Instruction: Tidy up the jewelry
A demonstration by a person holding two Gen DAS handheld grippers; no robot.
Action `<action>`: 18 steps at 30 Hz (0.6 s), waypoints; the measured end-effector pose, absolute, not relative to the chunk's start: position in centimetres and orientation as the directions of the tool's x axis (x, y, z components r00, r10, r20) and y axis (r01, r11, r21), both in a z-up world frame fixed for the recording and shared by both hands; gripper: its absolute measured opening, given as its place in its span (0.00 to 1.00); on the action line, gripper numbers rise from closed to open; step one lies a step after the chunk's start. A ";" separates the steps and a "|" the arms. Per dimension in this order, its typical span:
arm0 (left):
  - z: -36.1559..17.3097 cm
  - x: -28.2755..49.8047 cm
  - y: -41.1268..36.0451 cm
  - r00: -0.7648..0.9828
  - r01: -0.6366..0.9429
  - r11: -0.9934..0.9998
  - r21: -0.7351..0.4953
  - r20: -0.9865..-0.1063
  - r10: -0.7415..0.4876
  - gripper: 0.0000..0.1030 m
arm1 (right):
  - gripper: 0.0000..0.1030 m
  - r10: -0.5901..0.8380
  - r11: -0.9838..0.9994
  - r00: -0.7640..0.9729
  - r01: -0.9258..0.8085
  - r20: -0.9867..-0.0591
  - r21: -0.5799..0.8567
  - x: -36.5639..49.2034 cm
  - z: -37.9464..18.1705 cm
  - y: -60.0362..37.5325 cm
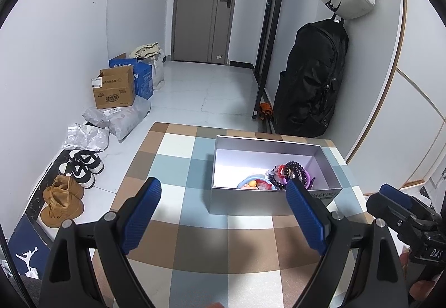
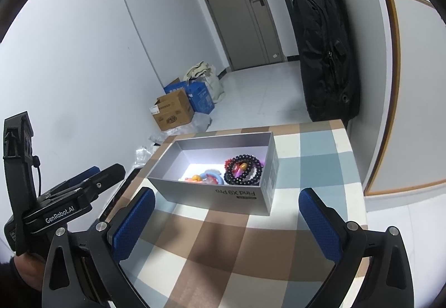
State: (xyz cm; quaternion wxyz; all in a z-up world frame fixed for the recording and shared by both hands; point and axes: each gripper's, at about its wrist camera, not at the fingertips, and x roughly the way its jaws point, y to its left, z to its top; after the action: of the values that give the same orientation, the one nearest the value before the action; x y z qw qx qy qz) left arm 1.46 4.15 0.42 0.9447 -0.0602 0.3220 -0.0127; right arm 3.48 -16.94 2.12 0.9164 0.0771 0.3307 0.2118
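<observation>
Inside the grey box (image 2: pixel 223 196), dark bead bracelets (image 2: pixel 244 170) coil beside colourful trinkets (image 2: pixel 205 177). Before the box, left gripper (image 1: pixel 223 213) and right gripper (image 2: pixel 227 220) gape, empty.

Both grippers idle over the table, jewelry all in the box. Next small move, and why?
Probably ease the right gripper forward over the grey box toward the dark bead bracelet. Both grippers, left gripper too, are open and empty, and the bracelet lies on top, nearest the right side.
</observation>
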 end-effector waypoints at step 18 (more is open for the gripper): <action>0.2 1.4 3.6 0.786 0.003 0.994 -0.113 -0.614 -0.072 0.86 | 1.00 0.432 0.902 0.691 -0.328 -0.580 0.280 3.4 2.0 -17.0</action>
State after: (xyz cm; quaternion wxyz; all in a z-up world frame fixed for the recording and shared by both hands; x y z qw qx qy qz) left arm 1.40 3.61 0.17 0.9436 -0.0529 0.3263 -0.0200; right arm 3.42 -16.97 2.05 0.9161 0.0772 0.3342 0.2074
